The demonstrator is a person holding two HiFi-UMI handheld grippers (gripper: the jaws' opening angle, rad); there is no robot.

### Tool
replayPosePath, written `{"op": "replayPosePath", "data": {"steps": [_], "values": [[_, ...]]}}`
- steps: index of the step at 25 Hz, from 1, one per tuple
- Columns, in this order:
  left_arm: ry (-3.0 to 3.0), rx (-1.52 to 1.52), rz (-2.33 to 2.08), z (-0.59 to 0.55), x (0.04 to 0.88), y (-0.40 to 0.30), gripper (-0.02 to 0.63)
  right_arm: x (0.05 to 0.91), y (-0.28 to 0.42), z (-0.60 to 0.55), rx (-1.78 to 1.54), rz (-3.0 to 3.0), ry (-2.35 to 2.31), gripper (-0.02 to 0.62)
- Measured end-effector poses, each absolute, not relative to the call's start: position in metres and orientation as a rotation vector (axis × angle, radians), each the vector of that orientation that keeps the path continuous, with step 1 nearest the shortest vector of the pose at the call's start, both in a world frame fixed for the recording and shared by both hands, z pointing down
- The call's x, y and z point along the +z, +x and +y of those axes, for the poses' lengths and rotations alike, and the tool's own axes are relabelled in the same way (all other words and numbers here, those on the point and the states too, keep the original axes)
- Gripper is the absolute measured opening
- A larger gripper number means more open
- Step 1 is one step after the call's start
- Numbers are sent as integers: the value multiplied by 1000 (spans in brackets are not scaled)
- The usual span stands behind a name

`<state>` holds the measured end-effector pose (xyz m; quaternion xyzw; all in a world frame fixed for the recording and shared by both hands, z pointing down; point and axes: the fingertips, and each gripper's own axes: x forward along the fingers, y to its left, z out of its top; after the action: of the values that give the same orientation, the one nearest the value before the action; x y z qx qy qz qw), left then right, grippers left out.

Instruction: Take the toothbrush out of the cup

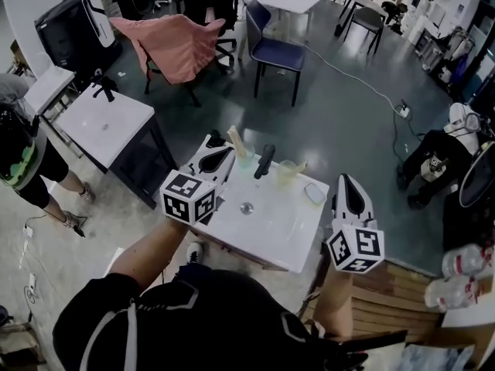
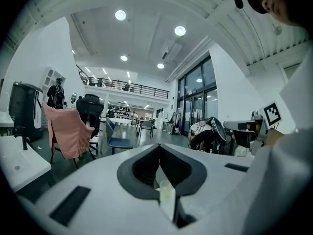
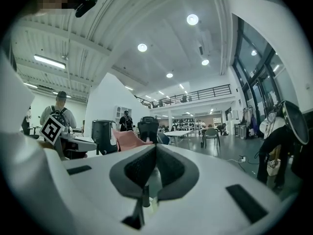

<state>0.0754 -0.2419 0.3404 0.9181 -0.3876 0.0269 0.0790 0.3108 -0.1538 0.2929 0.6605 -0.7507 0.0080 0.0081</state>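
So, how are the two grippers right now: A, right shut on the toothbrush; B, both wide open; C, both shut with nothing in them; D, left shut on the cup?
C: the left gripper and the right gripper each show their jaws closed together with nothing held between them.

White washbasin [image 1: 271,230], one unit, top flat with a shallow bowl.
- Drain [image 1: 247,207]: middle of the bowl.
- Tap [image 1: 264,161]: black, upright at the back rim.
- Left cup [image 1: 244,159]: clear, just beside the tap.
- Right cup [image 1: 288,173]: yellowish, on the tap's other side.
- Dish [image 1: 315,194]: small, oval, near the right edge.
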Motion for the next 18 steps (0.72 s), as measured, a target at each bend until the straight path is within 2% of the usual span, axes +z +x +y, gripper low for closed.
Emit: {"op": "replayPosePath", "data": {"steps": [10, 18], "values": [[2811, 21, -1024, -313, 342, 31, 5, 294, 274, -199, 10, -2190, 2209, 26], [2846, 31, -939, -345, 347, 13, 5, 303, 257, -222, 30, -2116, 2270, 67]]}}
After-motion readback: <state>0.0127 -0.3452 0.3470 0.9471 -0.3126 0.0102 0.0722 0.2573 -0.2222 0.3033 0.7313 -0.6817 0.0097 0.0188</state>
